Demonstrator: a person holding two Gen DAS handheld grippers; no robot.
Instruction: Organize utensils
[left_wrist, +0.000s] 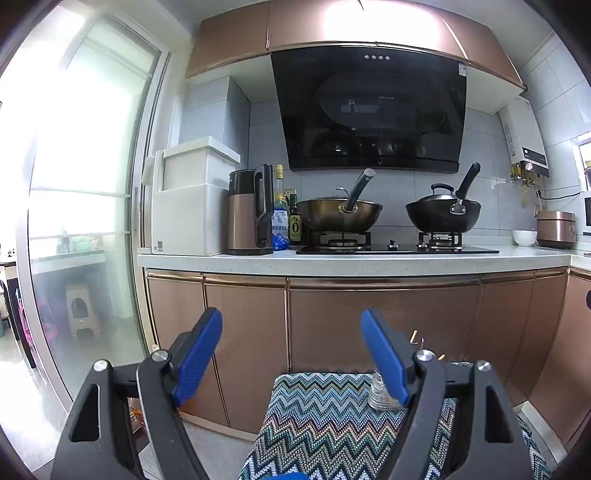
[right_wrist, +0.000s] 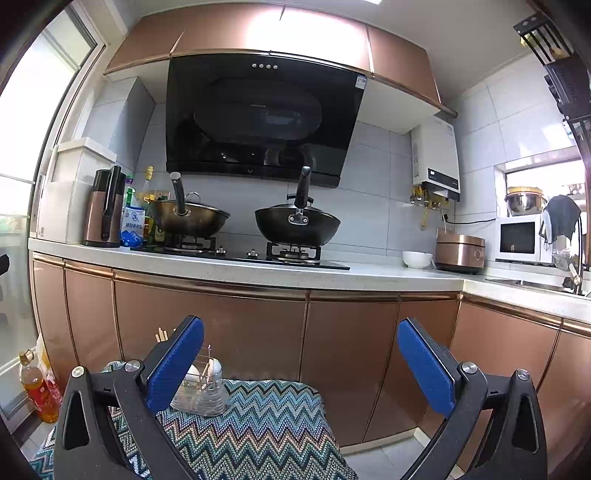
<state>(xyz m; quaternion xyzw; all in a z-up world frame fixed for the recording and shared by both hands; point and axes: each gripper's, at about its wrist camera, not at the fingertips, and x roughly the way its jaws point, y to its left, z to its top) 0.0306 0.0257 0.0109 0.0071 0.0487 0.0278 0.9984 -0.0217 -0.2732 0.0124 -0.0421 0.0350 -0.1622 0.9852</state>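
Left gripper (left_wrist: 291, 332): blue-padded fingers spread wide apart, nothing between them; it hangs above the near end of the zigzag cloth.
Right gripper (right_wrist: 301, 341): fingers likewise spread wide, holding nothing; it hangs over the same cloth.
Zigzag cloth (right_wrist: 266, 424): patterned woven cover on a low surface directly below both grippers, in front of the base cabinets.
Utensil holder (right_wrist: 201, 387): clear wire-framed caddy standing on the far left part of the cloth; in the right wrist view it sits just behind the left finger, partly hidden by it and outside the gap between the fingers.
Utensils: pale spoon bowls (right_wrist: 215, 367) rest inside the holder; chopstick tips (right_wrist: 161, 334) rise above the finger.
Same holder, left wrist view (left_wrist: 378, 393): it appears behind the right finger, mostly covered, with only its clear base and a few stick tips (left_wrist: 414, 335) showing.
Shown only by the right wrist view: the holder's contents; an oil bottle (right_wrist: 38, 391) on the floor at the left; a microwave (right_wrist: 517, 238) and a sink corner at the far right.
Shown only by the left wrist view: a sliding glass door (left_wrist: 81, 184) with a stool (left_wrist: 82, 312) beyond it.
Base cabinets (left_wrist: 332, 325): copper-coloured doors under a pale countertop (right_wrist: 332, 275).
Countertop, far: kettle (left_wrist: 251, 210), bottles, two woks (right_wrist: 297, 223) on a gas hob, white bowl (right_wrist: 416, 258), rice cooker (right_wrist: 460, 253).
Wall, farthest: black range hood (left_wrist: 369, 110), water heater (right_wrist: 436, 158).
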